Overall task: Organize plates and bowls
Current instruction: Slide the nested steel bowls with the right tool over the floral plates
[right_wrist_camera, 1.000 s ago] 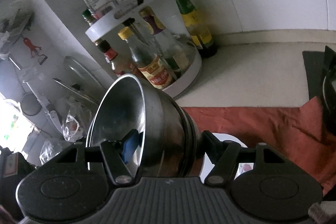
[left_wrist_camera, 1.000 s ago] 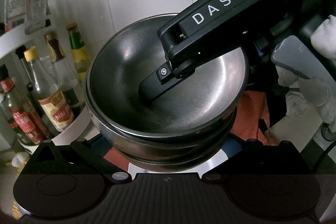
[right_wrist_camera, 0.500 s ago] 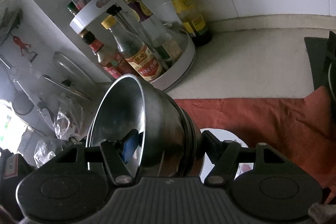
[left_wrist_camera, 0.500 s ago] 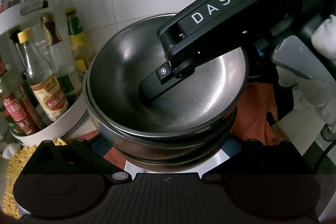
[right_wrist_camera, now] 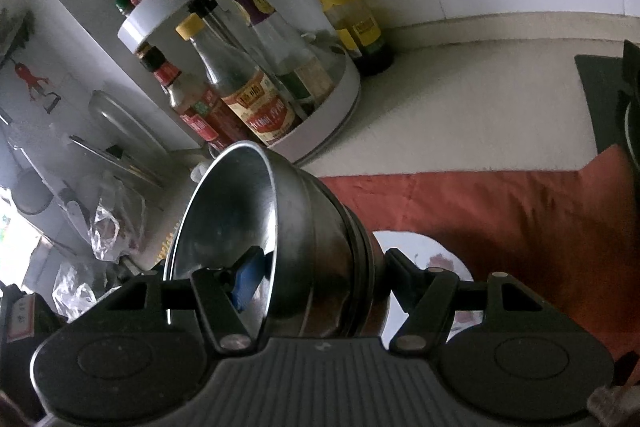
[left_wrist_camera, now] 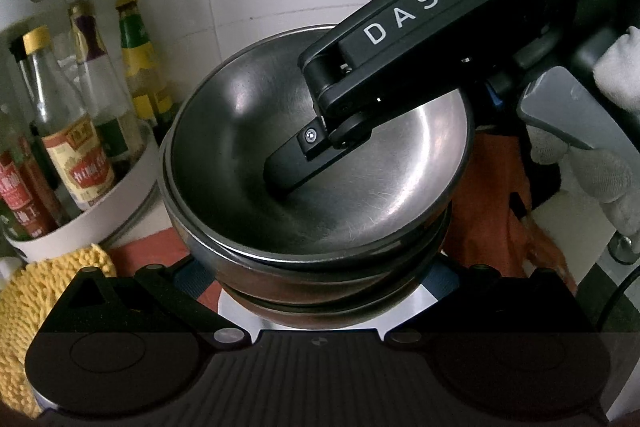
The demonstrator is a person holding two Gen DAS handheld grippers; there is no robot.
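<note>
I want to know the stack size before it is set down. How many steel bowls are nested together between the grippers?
3 by the rims I can tell apart. The top bowl is open to the left wrist camera; the middle bowl and bottom bowl nest under it. Another may be hidden inside.

A: State the right tool (right_wrist_camera: pixel 320 275) condition.

B: It is clamped across the nested steel bowls (right_wrist_camera: pixel 280 227). One finger (right_wrist_camera: pixel 248 267) sits inside the top bowl; the other presses on the outer wall. In the left wrist view the same tool enters from upper right, angled downward, with a white-gloved hand (left_wrist_camera: pixel 600 171) on its grey trigger.

A: And the left tool (left_wrist_camera: pixel 316 279)?

B: It points downward at the same stack. Its blue-padded fingers (left_wrist_camera: pixel 192 277) flank the lower bowls on both sides. Whether the pads actually press on the metal cannot be determined.
</note>
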